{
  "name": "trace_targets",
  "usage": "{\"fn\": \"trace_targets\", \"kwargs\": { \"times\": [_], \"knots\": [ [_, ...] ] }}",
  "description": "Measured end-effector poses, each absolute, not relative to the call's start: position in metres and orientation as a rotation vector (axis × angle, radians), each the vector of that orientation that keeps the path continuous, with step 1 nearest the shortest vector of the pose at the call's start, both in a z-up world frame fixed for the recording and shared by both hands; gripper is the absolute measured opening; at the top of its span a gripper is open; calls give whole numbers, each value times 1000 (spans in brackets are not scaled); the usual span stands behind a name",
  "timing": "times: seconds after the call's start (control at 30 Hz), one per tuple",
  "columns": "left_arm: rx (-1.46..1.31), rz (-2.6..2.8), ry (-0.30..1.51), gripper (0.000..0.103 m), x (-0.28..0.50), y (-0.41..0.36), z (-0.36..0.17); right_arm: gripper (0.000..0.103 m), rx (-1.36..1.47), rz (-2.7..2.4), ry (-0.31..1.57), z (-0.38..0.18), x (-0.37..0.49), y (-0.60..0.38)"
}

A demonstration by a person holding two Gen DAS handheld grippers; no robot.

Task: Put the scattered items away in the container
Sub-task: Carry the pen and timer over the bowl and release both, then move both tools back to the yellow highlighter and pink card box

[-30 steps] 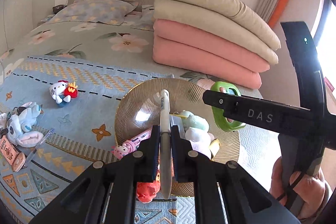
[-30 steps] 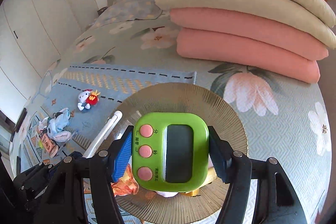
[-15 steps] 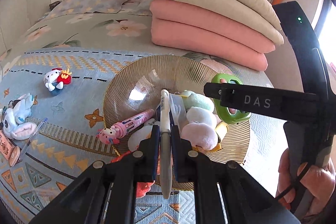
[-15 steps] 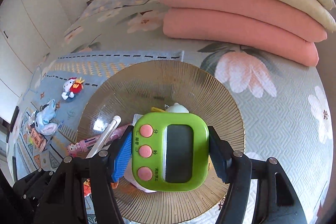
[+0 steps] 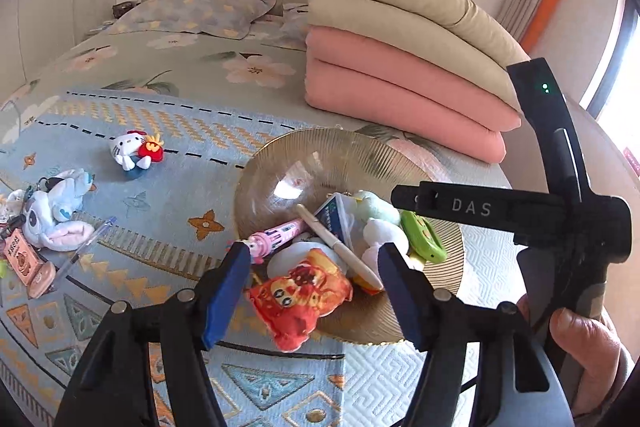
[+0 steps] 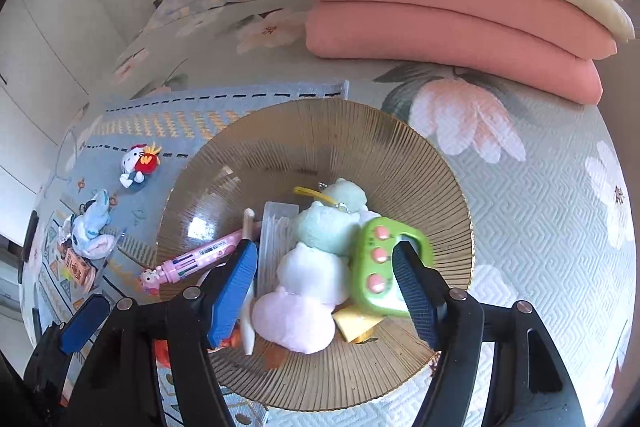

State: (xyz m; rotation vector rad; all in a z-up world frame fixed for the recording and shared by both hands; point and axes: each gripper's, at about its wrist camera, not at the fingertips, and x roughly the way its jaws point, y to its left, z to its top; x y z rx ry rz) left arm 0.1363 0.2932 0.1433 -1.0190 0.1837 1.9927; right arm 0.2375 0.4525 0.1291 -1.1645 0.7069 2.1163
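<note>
Both tongs, left (image 5: 312,267) and right (image 6: 324,279), wide, empty, above bowl (image 6: 320,131). Kitty plush (image 5: 134,149) mid-bed: soft, light; pinch round belly.

both wrist views near, sharing bowl (image 5: 344,155)

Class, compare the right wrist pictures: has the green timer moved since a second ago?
Yes. The green timer has left the open right hand-held gripper and dropped into the gold bowl, lying tilted against the plush toys.

Bright window daylight from the right, glare inside the bowl (image 5: 288,187), fisheye-warped edges.
</note>
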Motion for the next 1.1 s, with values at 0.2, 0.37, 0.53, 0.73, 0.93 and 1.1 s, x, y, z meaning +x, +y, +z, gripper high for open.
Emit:
{"fn": "trace_targets", "kwargs": {
  "times": [0.2, 0.37, 0.53, 0.73, 0.93, 1.1],
  "knots": [
    [-1065, 2124, 162, 71, 100, 223, 140, 77, -1189, 2242, 665, 141, 197, 404],
    [-1256, 2259, 47, 71, 47, 135, 114, 79, -1297, 2361, 582, 136, 149, 343],
    [-1434, 2412, -60, 71, 2, 35, 91, 79, -1436, 2449, 499, 123, 101, 282],
    [-1502, 2517, -344, 71, -37, -59, 77, 79, -1559, 2524, 387, 110, 52, 216],
    [-1519, 2490, -481, 71, -54, -77, 47, 79, -1562, 2617, 245, 87, 4, 171],
    [-1413, 2507, -458, 71, -42, -70, 34, 78, -1602, 2583, 281, 58, -29, 166]
  ]
}}
